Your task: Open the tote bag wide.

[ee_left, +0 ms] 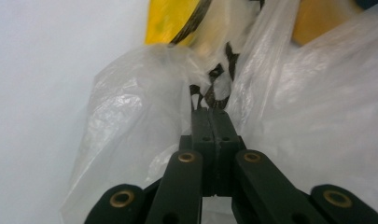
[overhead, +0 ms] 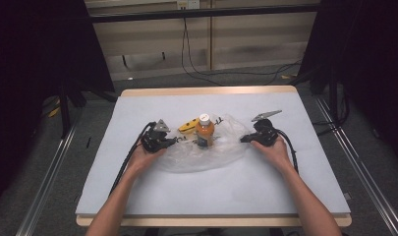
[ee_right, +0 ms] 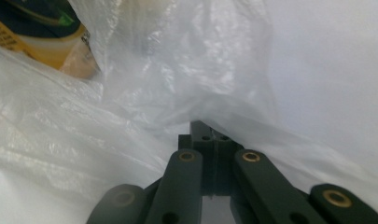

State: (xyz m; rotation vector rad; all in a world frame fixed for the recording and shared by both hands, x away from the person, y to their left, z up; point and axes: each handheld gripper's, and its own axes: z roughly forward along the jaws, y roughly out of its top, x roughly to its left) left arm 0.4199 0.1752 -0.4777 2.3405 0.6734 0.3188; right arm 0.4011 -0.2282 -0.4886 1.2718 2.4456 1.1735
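The surface [overhead: 265,182] in front of me is pale blue-grey, with a light wooden edge showing along its far side and its near side. Beyond it the floor is grey, and black cables [overhead: 206,73] hang down from the wall and trail across it. Metal rails [overhead: 49,172] run along the floor on both sides of me. Dark curtains [overhead: 34,54] close in the left and right.
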